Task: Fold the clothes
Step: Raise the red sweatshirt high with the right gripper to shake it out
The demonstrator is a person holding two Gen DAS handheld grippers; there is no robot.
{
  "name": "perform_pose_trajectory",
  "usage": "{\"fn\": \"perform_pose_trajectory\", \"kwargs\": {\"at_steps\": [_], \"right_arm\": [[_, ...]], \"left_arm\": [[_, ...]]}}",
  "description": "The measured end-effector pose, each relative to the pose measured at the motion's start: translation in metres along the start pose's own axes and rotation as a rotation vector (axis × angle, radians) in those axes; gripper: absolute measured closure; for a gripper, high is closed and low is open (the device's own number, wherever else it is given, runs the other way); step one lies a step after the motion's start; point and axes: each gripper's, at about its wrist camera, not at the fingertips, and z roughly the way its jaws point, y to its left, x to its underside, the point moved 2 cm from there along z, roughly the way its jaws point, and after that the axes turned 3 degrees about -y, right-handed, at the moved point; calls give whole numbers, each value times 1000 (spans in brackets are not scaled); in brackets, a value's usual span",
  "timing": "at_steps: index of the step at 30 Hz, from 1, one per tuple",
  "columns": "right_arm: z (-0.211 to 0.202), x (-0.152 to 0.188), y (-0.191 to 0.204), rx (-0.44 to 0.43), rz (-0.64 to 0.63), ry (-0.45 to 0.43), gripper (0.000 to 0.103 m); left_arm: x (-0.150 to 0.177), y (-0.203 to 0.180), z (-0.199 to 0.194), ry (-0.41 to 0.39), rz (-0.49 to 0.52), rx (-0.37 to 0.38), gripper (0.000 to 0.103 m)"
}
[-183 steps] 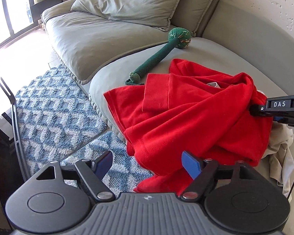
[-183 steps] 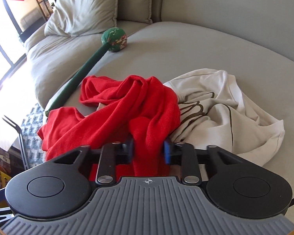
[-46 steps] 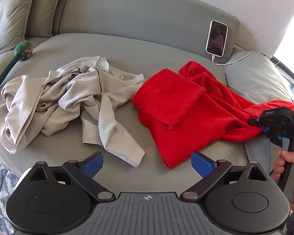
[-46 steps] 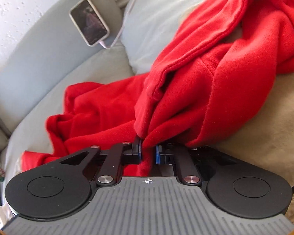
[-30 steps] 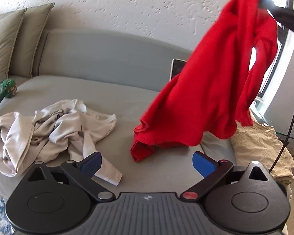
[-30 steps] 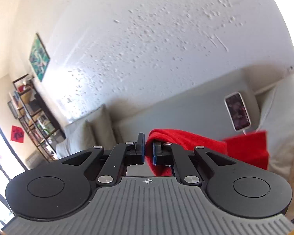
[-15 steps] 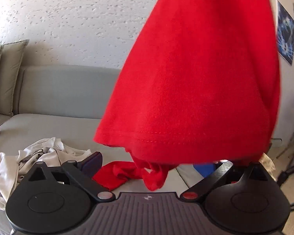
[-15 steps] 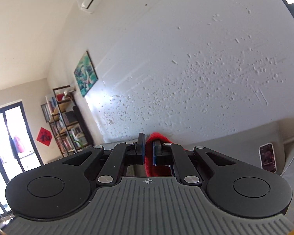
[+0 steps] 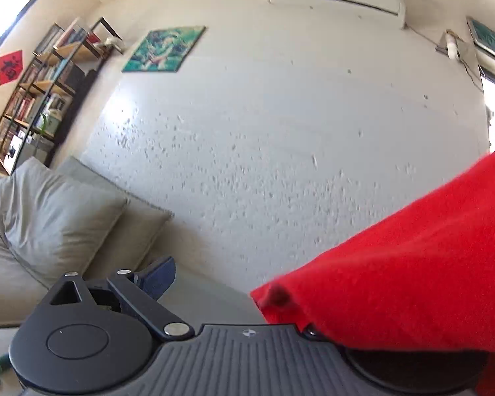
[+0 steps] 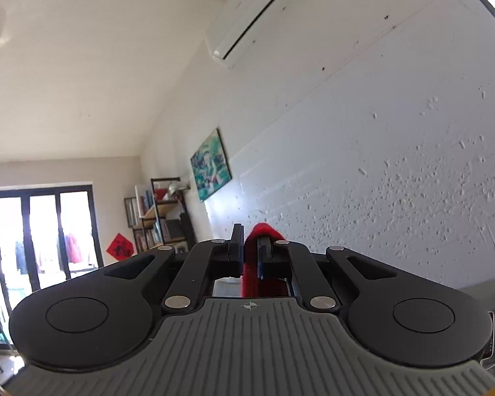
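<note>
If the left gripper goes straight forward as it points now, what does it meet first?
Probably the white wall; the left gripper is open, the red garment only drapes its right side. Depth is unclear.

Red cloth hides part of the left gripper

The soft red fleece garment covers the left gripper's right finger and runs off the picture's right edge.

Living room: sofa, bookshelf
</note>
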Motion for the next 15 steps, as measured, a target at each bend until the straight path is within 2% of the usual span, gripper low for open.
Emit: {"fn": "perform_pose_trajectory", "kwargs": {"at_steps": [3,5,7,10,12,13,15], "right_arm": [[-17,-11,-12,27,1,-23,96],[-21,-12,-26,78,0,-13,96],[-19,-4,-54,153,24,23,96],[0,31,-122,301,130,131,95],[22,71,-186,455,211,236,92],[36,96,-221,553,222,312,83],[44,145,-282,756,208,501,58]], "left_arm": [[-27,-4,4,-87,3,16,7],[-31,-8,16,-96,17,17,5],[-31,-24,27,-60,54,10,4],[-10,-51,60,52,165,-22,4],[34,-65,91,160,282,-36,4],[60,-70,107,225,348,-47,4],[105,-72,120,388,429,-82,12]]}}
